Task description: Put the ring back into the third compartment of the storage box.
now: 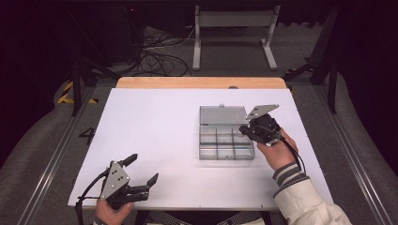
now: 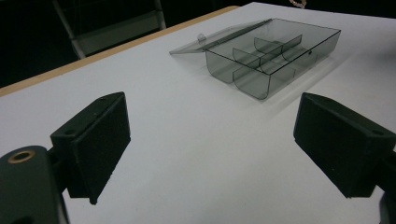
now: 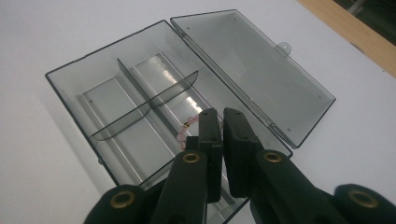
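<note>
Smoke-grey clear plastic organiser box (image 1: 226,140) on the right half of a white table (image 1: 155,136), lid (image 1: 222,114) laid flat open on its far side; broad bare surface to its left and front. Interior split by dividers into compartments; a short pink bead string (image 3: 183,132) hangs into one compartment beside the right gripper (image 3: 221,122), jaws pressed nearly together over that corner; whether they pinch the string cannot be told. Left gripper (image 1: 142,169) at the near-left table edge, well apart from the box, jaws spread wide, nothing between. Beyond the table's far wooden edge: dark floor, cables (image 1: 159,58), a pale metal stand (image 1: 234,28).
</note>
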A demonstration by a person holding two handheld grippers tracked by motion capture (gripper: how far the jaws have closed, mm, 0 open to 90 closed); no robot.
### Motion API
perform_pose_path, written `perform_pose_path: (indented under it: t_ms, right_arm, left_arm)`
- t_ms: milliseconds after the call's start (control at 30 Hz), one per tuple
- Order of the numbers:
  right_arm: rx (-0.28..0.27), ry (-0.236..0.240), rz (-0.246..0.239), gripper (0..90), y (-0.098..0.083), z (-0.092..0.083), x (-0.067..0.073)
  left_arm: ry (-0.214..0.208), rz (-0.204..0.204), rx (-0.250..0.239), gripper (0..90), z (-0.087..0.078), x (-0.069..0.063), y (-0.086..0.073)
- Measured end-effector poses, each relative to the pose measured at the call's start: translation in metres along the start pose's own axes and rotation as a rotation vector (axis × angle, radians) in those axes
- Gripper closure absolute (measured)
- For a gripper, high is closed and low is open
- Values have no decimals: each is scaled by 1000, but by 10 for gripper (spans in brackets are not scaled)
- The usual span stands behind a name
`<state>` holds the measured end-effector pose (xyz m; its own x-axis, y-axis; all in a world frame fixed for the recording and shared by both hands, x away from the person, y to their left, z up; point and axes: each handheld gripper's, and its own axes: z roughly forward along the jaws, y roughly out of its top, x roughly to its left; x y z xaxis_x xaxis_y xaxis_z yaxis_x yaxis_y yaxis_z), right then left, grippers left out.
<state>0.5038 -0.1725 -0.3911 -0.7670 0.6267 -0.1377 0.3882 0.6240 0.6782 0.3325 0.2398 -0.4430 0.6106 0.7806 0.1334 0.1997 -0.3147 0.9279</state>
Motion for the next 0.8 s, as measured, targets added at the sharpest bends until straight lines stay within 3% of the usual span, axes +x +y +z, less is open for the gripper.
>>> perform_pose_path:
  t_ms: [200, 333, 800]
  right_arm:
    - [25, -9, 28, 873, 0, 10, -9]
    - [19, 12, 77, 873, -2, 16, -13]
    - [103, -8, 85, 872, -5, 42, -16]
  left_arm:
    - [-1, -1, 2, 115, 0, 0, 0]
    - [-3, 0, 2, 115, 0, 0, 0]
    - [0, -1, -1, 115, 0, 0, 0]
